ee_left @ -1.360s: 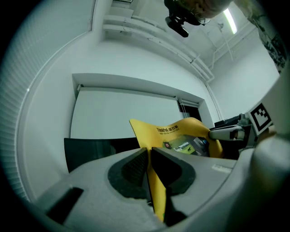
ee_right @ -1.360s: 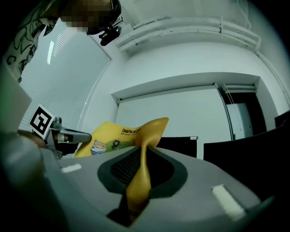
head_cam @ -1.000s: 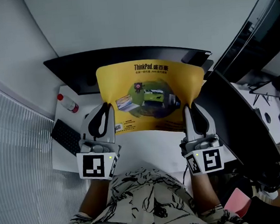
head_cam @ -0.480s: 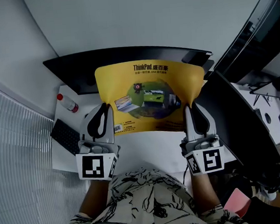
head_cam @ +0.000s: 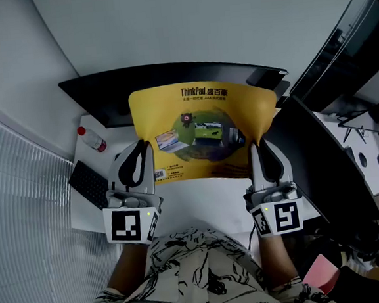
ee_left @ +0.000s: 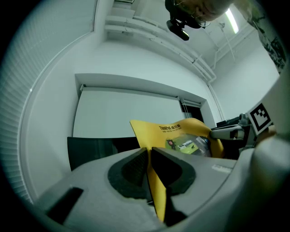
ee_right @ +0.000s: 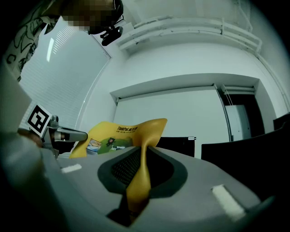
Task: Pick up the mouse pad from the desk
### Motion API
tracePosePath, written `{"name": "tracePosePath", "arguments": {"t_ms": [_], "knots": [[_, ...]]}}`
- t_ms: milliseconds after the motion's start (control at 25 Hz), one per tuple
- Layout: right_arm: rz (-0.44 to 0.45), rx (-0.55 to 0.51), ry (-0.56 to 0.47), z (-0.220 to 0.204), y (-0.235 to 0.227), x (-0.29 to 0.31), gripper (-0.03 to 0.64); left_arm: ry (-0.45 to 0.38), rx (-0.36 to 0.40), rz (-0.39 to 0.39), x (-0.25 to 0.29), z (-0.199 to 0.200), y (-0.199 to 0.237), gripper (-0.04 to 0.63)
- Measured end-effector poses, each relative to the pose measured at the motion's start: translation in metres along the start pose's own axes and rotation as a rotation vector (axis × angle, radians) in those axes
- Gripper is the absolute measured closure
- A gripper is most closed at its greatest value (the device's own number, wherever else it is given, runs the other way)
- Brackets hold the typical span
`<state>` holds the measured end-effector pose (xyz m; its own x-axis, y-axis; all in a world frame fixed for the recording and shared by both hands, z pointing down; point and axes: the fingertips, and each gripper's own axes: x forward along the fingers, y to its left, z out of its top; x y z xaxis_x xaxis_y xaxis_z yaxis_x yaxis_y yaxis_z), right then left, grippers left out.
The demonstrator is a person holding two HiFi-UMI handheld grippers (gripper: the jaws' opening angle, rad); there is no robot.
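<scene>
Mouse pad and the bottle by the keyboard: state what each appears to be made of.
Mouse pad: thin, pliable sheet, probably rubber or foam under a smooth printed yellow face; it creases where the right gripper pinches it. Bottle: apparently clear plastic with a red cap; too small to be sure.

"ThinkPad" in dark print along the top of the yellow mouse pad (head_cam: pixel 203 123)

Office, white desk (head_cam: pixel 83 219), keyboard (head_cam: pixel 89 184), dark monitor (head_cam: pixel 99 99) (water bottle (head_cam: pixel 93 140) nearby), window blinds (ee_right: pixel 74 74)
</scene>
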<state>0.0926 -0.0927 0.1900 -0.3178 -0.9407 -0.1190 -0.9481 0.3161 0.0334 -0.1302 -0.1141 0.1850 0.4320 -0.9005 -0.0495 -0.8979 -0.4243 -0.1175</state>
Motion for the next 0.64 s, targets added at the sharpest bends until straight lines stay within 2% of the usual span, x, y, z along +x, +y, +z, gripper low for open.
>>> {"name": "tracePosePath", "arguments": {"t_ms": [640], "knots": [[-0.001,-0.004,0.003,0.0004,0.0058,-0.0022,0.554,0.008,-0.01,-0.007,-0.003,-0.004,0.0007,0.554]]}}
